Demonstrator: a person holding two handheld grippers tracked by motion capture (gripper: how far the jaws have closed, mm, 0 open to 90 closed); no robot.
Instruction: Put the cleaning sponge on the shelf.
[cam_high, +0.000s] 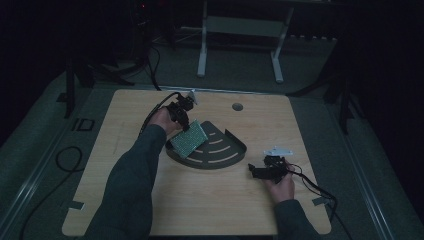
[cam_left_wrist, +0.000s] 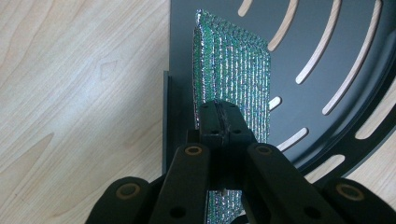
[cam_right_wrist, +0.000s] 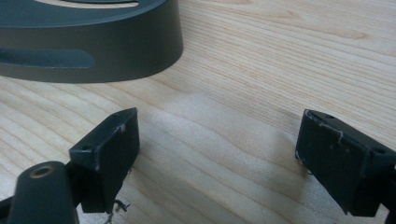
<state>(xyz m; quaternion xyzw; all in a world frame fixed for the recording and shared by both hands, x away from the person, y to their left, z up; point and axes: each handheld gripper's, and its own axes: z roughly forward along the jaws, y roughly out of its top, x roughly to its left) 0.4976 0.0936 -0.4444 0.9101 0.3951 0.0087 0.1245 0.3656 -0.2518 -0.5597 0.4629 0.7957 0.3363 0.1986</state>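
high view dim, murky; gripper views bright, sharp; shadows soft

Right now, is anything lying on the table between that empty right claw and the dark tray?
No. In the high view, bare wood separates the right gripper from the tray.

No readable text, label, brand, number or sign anywhere in these views.

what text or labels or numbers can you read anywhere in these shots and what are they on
"ID": pale marking on the dark floor strip left of the wooden table.
No other text is readable: none on the green sparkly sponge, the dark slotted corner rack, the left gripper or the right gripper.
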